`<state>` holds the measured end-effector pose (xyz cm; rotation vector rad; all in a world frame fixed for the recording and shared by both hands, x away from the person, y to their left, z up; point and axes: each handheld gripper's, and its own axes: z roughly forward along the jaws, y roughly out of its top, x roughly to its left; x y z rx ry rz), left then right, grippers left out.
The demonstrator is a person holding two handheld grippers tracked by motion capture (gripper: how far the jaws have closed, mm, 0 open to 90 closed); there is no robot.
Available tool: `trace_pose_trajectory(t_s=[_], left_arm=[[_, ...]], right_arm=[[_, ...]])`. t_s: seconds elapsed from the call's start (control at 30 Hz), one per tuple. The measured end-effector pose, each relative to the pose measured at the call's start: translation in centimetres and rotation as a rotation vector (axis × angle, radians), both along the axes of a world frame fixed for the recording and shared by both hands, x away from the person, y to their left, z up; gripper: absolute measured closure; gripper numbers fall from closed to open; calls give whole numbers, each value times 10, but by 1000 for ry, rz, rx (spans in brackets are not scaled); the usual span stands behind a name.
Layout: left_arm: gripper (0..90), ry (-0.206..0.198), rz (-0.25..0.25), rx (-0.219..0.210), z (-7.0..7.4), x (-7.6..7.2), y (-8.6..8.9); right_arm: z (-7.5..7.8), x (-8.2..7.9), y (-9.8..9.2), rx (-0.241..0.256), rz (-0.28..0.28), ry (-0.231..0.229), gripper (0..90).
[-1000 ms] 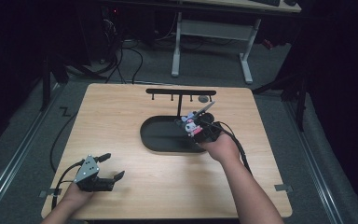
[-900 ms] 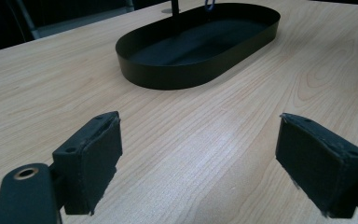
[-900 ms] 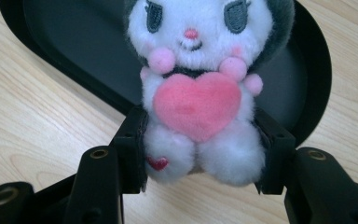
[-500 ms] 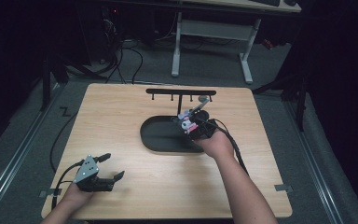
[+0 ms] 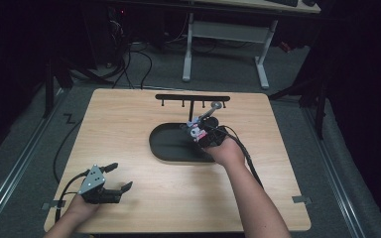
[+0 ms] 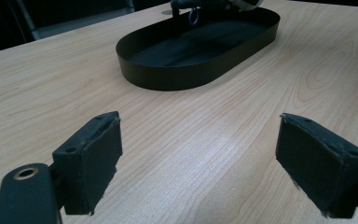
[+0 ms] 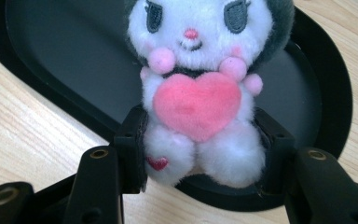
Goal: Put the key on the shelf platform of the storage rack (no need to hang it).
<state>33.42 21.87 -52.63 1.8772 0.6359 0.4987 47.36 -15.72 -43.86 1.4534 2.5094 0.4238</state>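
Right tongs (image 7: 200, 154) pinch a plush toy (image 7: 198, 88) above the bare black tray (image 7: 74, 60); left tongs (image 6: 205, 163) spread.

In the right gripper view the plush toy (image 7: 200, 93) loses its ears to the top edge and its lower sides behind the jaw pads, while in the high view it is too small to make out, and the left gripper view crops the black tray's (image 6: 168, 74) far end.

I see bare table (image 5: 129, 129) left of the tray (image 5: 164, 148); the rack (image 5: 192, 98) stands just behind it, blocking the far side.
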Motion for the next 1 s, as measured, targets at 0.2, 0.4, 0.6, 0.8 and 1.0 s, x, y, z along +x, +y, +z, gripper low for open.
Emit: trace_pose_trajectory(t_s=[0.2,0.4,0.6,0.8,1.0], left_arm=[[154,1,-3,1,0,0,0],[154,2,-5,1,0,0,0],[154,2,-4,5,0,1,0],[154,6,-4,5,0,2,-1],[154,5,-4,6,0,1,-1]], right_arm=[[-12,5,1,-13,-3,23,479],[-22,3,1,-33,-21,56,478],[-26,-2,-3,-46,-11,60,477],[-33,-4,-3,-39,-23,86,476],[-36,0,-1,-22,-21,91,470]])
